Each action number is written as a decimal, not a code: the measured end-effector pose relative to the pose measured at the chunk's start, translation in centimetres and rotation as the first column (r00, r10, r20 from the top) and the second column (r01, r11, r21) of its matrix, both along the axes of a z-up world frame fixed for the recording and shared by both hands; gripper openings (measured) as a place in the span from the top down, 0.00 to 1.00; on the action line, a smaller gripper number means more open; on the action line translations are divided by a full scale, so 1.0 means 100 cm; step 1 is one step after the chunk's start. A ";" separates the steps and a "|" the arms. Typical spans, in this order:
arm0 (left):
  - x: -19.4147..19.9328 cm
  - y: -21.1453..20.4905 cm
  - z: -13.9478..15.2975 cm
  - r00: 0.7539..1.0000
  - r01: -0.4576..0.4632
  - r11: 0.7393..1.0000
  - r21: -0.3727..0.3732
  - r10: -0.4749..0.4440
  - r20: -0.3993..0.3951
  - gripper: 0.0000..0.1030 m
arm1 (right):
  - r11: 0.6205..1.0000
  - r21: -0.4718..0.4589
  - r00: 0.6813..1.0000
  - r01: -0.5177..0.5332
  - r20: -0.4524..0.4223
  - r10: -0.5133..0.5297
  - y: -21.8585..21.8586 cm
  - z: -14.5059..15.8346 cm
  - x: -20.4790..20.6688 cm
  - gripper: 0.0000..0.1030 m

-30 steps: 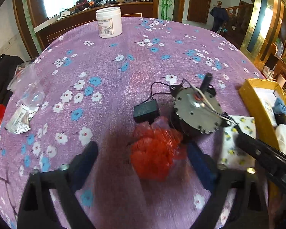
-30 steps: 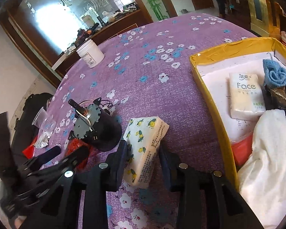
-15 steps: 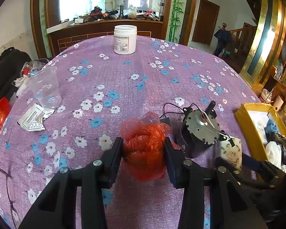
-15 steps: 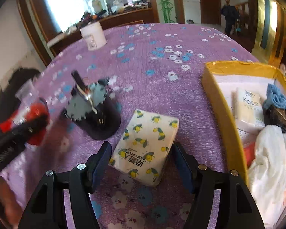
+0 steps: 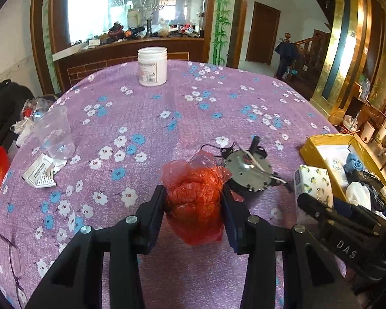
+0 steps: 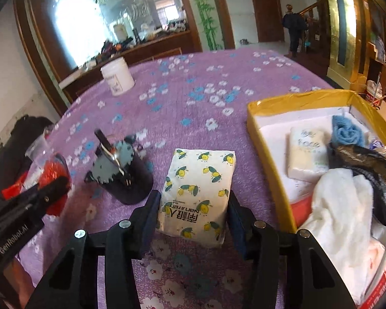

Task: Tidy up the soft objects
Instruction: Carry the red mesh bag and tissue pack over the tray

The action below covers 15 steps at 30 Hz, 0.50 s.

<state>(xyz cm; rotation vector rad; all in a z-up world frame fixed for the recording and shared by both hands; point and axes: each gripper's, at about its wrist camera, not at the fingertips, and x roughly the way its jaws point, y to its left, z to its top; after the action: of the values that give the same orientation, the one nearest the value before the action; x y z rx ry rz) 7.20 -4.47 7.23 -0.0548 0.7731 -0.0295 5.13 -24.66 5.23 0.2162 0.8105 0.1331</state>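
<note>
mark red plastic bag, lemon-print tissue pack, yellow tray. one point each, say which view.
red plastic bag [image 5: 194, 195]: left wrist view, middle of the crumpled bundle between the fingers.
lemon-print tissue pack [image 6: 198, 182]: right wrist view, centre of its top face.
yellow tray [image 6: 267, 149]: right wrist view, its left wall.

Crinkly glossy red plastic bag [image 5: 194, 200], matt woven tablecloth [image 5: 167, 118], metal motor [image 5: 248, 172], glossy tissue pack [image 6: 196, 195]

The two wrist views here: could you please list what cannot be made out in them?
- Left wrist view: yellow cardboard tray is cut by the right edge; its contents are partly unseen.
- Right wrist view: white plastic jar, label blurred and unreadable.
- Right wrist view: lemon-print tissue pack, whether the closing fingers press it is unclear.
</note>
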 end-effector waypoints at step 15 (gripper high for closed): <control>-0.019 -0.018 0.015 0.993 0.102 0.995 -0.025 -0.100 0.059 0.60 | 0.995 0.099 0.994 -0.002 0.111 -0.009 -0.030 0.034 -0.049 0.48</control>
<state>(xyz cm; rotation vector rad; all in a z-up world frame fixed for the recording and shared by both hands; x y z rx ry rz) 5.33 -6.31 8.72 -0.0411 0.7173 -0.1374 0.23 -27.65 8.66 0.3010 0.6935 0.1809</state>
